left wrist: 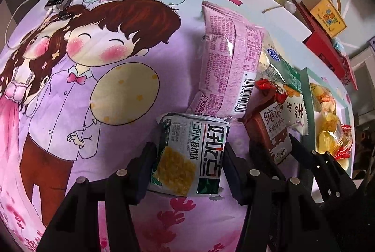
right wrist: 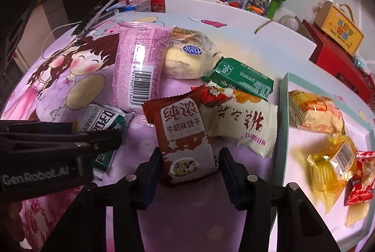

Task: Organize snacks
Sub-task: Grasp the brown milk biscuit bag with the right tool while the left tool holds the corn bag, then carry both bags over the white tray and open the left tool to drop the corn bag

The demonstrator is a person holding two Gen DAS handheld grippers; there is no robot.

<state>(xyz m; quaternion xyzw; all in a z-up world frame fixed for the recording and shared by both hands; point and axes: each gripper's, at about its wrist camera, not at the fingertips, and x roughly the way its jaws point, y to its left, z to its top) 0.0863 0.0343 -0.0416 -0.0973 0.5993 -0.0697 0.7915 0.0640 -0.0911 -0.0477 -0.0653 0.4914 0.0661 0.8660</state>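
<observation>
While the left gripper clamps a green-and-white cracker packet on the cartoon-print cloth, the right gripper straddles a brown milk-biscuit packet, its fingers narrow and about touching the wrapper's edges. Just beyond lie a pink packet and a white packet; a tray with yellow snacks sits alongside.

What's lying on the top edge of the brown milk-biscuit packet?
A small red wrapper overlaps the top right corner of the brown packet, with the white packet against its right side. Whatever lies beneath the brown packet is covered.
</observation>
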